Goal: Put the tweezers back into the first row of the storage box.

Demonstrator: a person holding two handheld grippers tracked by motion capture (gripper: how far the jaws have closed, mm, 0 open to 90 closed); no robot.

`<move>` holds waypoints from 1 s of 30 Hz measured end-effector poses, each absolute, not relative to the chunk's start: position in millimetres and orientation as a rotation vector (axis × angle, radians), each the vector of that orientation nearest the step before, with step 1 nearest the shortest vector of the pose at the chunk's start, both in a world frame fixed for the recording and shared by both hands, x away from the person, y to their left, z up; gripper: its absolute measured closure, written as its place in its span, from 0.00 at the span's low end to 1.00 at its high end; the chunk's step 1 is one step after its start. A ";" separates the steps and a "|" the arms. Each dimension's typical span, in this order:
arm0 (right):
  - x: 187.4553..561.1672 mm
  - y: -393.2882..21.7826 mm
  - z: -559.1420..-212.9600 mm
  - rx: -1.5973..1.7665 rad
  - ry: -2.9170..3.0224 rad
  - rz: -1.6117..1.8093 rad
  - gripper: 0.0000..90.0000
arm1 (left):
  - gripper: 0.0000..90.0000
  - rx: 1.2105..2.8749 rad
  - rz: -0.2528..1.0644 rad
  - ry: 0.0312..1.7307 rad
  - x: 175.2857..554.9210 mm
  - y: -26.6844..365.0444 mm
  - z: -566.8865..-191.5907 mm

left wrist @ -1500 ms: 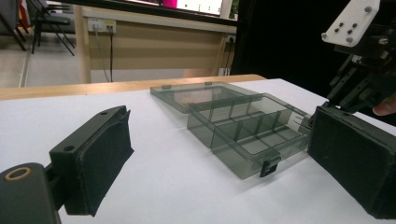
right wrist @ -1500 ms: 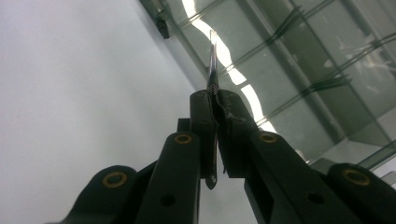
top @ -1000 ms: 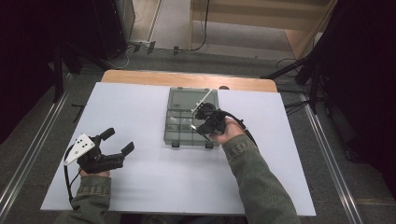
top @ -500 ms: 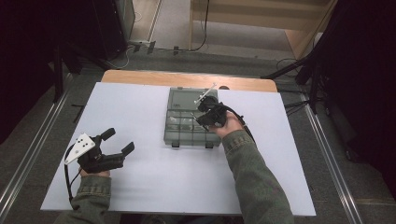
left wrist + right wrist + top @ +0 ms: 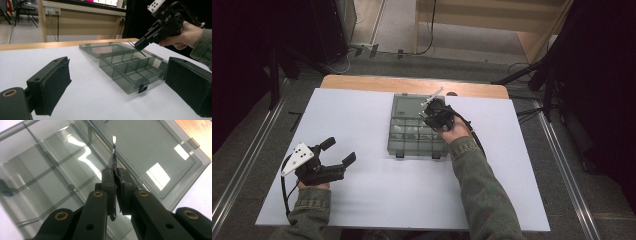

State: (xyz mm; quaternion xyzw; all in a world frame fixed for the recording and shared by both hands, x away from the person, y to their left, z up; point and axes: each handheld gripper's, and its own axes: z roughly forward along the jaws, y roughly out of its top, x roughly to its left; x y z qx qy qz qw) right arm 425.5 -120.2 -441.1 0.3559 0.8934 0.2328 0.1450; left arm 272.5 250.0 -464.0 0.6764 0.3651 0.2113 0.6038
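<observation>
1. The tweezers (image 5: pixel 114 152) are clamped between the right gripper (image 5: pixel 115 173)'s closed jaws, tips sticking out beyond them.
2. Below those jaws lies the open compartment box (image 5: pixel 412 142), lid flat behind it.
3. The left gripper (image 5: pixel 337 152) rests on the tabletop (image 5: pixel 377 195), jaws wide apart and empty, the box ahead between them.

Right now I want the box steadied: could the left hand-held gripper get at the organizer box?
Probably yes. The left hand-held gripper sits open on the table, and only bare white tabletop lies between it and the organizer box; the right hand-held gripper works above the far side.
</observation>
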 end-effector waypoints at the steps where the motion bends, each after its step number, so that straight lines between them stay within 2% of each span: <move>1: 426.3 -119.5 -442.9 1.020 2.582 0.676 0.96 | 0.06 1.568 0.489 0.844 272.7 250.0 -464.1; 10: 427.1 -108.5 -452.3 0.983 2.633 0.655 0.94 | 0.06 1.560 0.490 0.847 271.6 250.9 -463.5; 11: 426.0 -107.4 -452.0 0.977 2.631 0.651 0.85 | 0.06 1.561 0.489 0.846 271.6 250.8 -463.5; 15: 423.4 -106.7 -448.9 0.989 2.619 0.682 0.63 | 0.06 1.561 0.487 0.845 271.5 250.0 -463.7; 18: 420.7 -104.6 -447.0 1.014 2.601 0.657 0.38 | 0.06 1.566 0.485 0.844 272.1 249.6 -464.2; 20: 418.8 -104.3 -445.3 1.027 2.600 0.663 0.18 | 0.06 1.565 0.483 0.843 272.0 249.3 -464.2; 23: 417.8 -106.1 -443.9 1.053 2.616 0.690 0.00 | 0.06 1.566 0.485 0.843 271.8 249.6 -464.1; 30: 412.2 -111.4 -441.7 1.070 2.624 0.657 0.00 | 0.06 1.565 0.487 0.844 271.8 249.7 -464.1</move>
